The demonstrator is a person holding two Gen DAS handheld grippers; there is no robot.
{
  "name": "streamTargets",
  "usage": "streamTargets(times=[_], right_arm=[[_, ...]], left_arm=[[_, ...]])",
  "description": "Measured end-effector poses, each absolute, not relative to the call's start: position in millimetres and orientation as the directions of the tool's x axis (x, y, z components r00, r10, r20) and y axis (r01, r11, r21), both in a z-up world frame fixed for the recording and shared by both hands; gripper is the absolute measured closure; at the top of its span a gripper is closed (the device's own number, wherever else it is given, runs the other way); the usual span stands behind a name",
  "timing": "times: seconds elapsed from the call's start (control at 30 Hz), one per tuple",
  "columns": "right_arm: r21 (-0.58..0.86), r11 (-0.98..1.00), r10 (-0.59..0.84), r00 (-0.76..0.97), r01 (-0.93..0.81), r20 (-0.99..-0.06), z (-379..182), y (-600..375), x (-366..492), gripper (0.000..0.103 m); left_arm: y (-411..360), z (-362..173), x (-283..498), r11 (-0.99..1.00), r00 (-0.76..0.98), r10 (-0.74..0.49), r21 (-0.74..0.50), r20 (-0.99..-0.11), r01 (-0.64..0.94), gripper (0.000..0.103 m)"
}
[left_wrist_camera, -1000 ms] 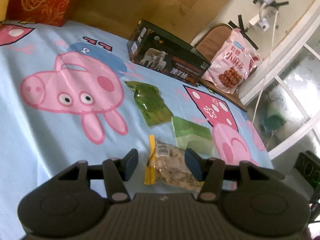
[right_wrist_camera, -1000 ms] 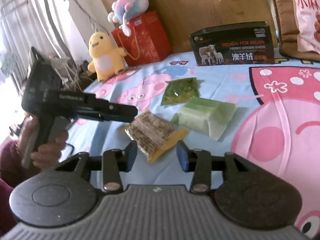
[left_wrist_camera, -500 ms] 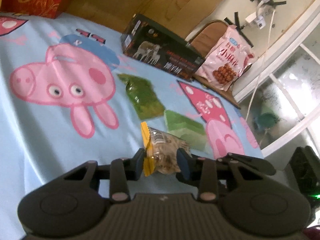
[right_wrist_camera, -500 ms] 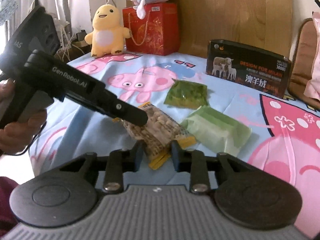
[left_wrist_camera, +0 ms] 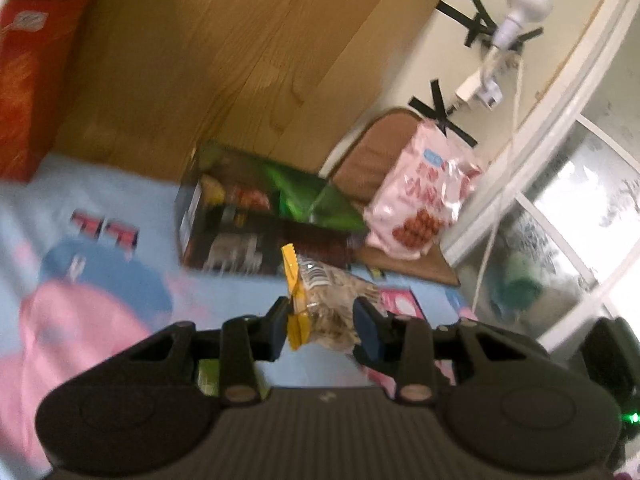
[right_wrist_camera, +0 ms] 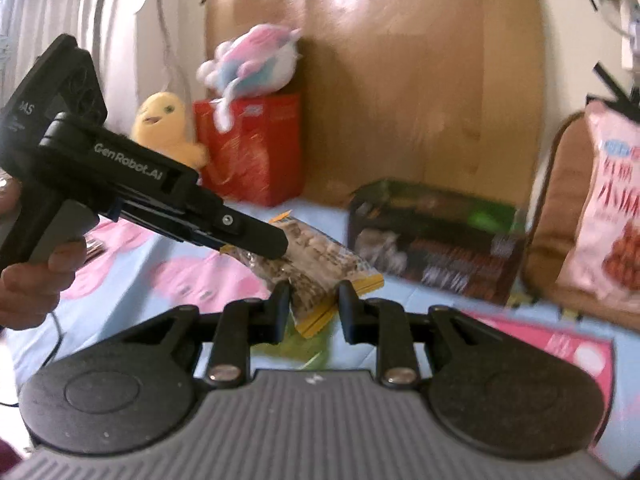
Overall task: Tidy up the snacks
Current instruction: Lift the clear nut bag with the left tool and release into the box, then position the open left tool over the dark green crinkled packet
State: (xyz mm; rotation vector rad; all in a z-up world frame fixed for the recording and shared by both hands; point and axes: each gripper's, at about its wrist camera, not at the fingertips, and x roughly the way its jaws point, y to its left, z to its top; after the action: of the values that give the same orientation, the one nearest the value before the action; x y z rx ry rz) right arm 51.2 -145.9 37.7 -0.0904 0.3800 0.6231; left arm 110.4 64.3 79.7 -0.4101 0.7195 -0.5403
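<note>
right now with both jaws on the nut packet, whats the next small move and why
Probably carry the clear yellow-edged nut packet toward the open dark box. The left gripper and right gripper both clamp it clear of the blue cartoon bedsheet, and the box already holds snacks.

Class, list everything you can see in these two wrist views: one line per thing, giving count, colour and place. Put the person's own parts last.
snack packet: one, clear with yellow ends, held up between both grippers
dark box: one, black and green, on the bed by the headboard
pink bag: one, pink, leaning on the brown cushion
red gift bag: one, red, against the headboard
yellow plush toy: one, beside the red gift bag
pastel plush toy: one, pink, blue and white, on top of the red gift bag
bedsheet: one, light blue with pink cartoon pigs
left gripper: black, shut on the snack packet
right gripper: black, shut on the snack packet
hand: one, holding the left gripper's handle
</note>
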Motion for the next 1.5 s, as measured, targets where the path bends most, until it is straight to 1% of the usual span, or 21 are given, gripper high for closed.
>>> streamTargets(times=[0.13,0.33,0.43,0.5,0.57,0.63,0.73,0.9,0.97,1.07,1.23,1.33,1.37,1.47,1.5], right_arm=[[-0.002,0.844,0.499,0.788,-0.536,-0.361,48.4,-151.4,99.7,0.074],[0.012,0.892,0.419,0.815,-0.452,-0.401,48.5,-166.9,180.9,0.074],[0.016,0.906,0.388,0.814,-0.423,-0.432,40.8,-168.9,209.1,0.074],[0.02,0.913,0.373,0.813,-0.408,-0.448,33.3,-169.0,226.3,0.073],[0.008,0.922,0.349,0.824,-0.387,-0.446,26.4,-167.4,235.5,0.072],[0.011,0.931,0.33,0.829,-0.365,-0.452,22.6,-167.9,239.9,0.069],[0.073,0.936,0.339,0.83,-0.343,-0.444,21.7,-177.2,239.2,0.069],[0.142,0.937,0.349,0.85,-0.319,-0.395,26.4,-197.2,206.5,0.068],[0.173,0.931,0.365,0.852,-0.322,-0.375,27.6,-205.4,189.5,0.062],[0.216,0.917,0.394,0.845,-0.335,-0.362,24.4,-215.1,161.3,0.057],[0.312,0.89,0.439,0.807,-0.332,-0.395,4.2,-222.7,123.3,0.057],[0.338,0.881,0.455,0.785,-0.329,-0.42,-6.4,-219.4,102.3,0.057],[0.333,0.884,0.451,0.784,-0.328,-0.426,-9.5,-217.2,94.0,0.057],[0.313,0.89,0.446,0.783,-0.333,-0.433,-13.6,-209.3,82.2,0.057],[0.304,0.894,0.437,0.79,-0.329,-0.43,-14.9,-208.3,76.0,0.057]], left_arm=[[45.4,85.9,171.2,0.797,0.627,-0.582,-0.514,-0.517,0.317,0.069],[15.1,76.8,244.8,0.835,0.632,-0.536,-0.46,-0.559,0.302,0.068],[6.4,65.9,269.7,0.856,0.635,-0.502,-0.441,-0.587,0.27,0.062],[1.0,57.1,282.0,0.866,0.63,-0.484,-0.435,-0.607,0.246,0.049],[-1.8,51.1,287.4,0.875,0.632,-0.468,-0.425,-0.618,0.232,0.046],[-1.3,49.7,284.2,0.876,0.635,-0.466,-0.42,-0.616,0.236,0.046],[4.0,54.8,268.0,0.875,0.651,-0.47,-0.411,-0.596,0.255,0.046],[24.8,75.8,220.8,0.847,0.685,-0.511,-0.439,-0.519,0.299,0.046],[35.9,77.7,196.7,0.843,0.694,-0.516,-0.443,-0.502,0.306,0.046],[40.8,68.5,167.0,0.871,0.696,-0.474,-0.4,-0.539,0.283,0.045],[37.6,37.9,127.9,0.924,0.682,-0.372,-0.321,-0.63,0.208,0.045],[29.8,20.7,113.0,0.947,0.676,-0.312,-0.273,-0.668,0.168,0.045],[26.5,16.9,107.4,0.956,0.68,-0.286,-0.248,-0.675,0.156,0.045],[16.2,16.6,87.0,0.978,0.722,-0.207,-0.147,-0.66,0.146,0.043],[13.3,16.1,82.9,0.98,0.728,-0.197,-0.134,-0.656,0.144,0.042]])
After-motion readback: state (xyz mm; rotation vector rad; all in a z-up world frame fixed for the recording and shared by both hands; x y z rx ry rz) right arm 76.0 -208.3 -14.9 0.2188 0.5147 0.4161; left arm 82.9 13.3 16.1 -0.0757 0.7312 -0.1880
